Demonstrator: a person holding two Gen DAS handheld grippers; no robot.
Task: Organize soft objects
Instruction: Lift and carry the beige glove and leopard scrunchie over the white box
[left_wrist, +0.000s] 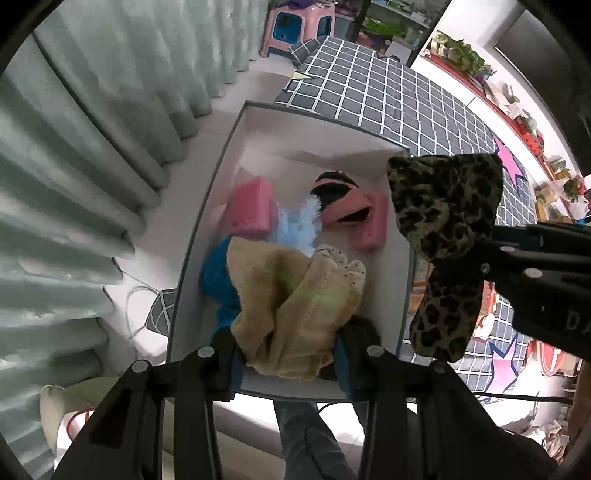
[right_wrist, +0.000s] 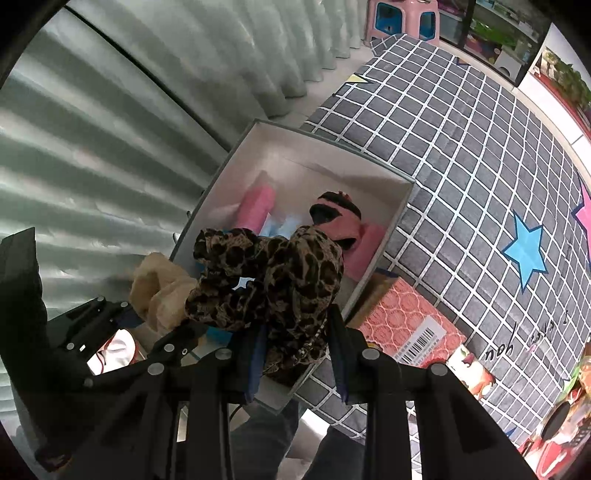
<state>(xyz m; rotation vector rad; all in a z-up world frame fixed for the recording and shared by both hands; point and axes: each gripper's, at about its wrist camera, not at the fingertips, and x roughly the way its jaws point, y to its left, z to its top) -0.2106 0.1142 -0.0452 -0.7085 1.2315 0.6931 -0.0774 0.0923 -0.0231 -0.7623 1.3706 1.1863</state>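
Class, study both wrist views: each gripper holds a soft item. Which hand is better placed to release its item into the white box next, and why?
Left. The left gripper holds the beige cloth directly over the white box. The right gripper holds the leopard-print cloth nearer the box's rim, partly outside it.

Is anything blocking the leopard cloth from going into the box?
Nothing visible. The leopard-print cloth, held in the right gripper, hangs above the open box, beside the beige cloth in the left gripper.
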